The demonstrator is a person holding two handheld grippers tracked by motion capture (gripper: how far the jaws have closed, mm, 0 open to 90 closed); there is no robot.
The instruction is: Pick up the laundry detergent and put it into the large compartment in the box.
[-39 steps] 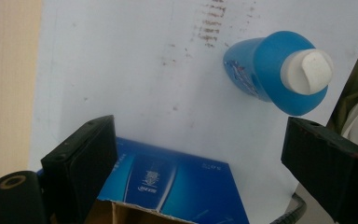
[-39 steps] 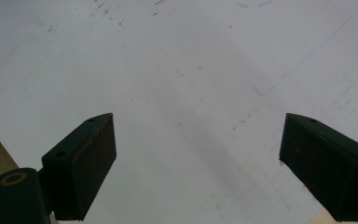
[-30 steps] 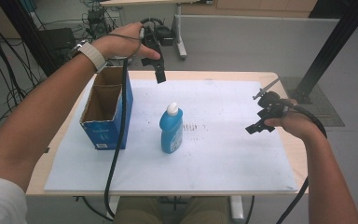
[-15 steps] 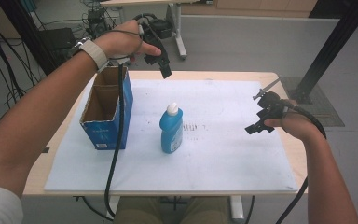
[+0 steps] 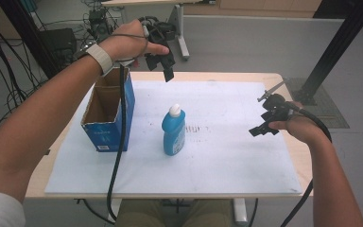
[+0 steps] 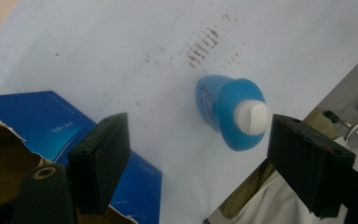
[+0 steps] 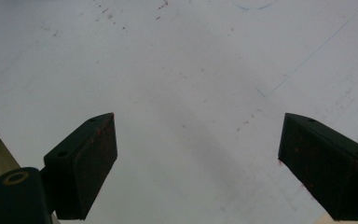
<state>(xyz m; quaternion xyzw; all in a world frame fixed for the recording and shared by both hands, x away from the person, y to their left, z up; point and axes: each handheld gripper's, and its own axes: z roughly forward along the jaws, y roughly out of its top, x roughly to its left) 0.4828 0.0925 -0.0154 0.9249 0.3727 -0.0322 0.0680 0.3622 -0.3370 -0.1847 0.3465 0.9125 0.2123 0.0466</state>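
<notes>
The blue bottle [image 5: 174, 132] stands upright near the middle of the white sheet [image 5: 227, 161], with the open blue box [image 5: 108, 113] just beside it at 9 o'clock. The left gripper [image 5: 163, 64] hangs high at 12 o'clock from the bottle; its jaws have just been closing, they are half open and hold nothing. The right gripper [image 5: 264, 124] waits at 3 o'clock, jaws wide and empty. I think the narrowed jaws can knock the white cap [image 6: 252, 116] and tip the tall bottle.
</notes>
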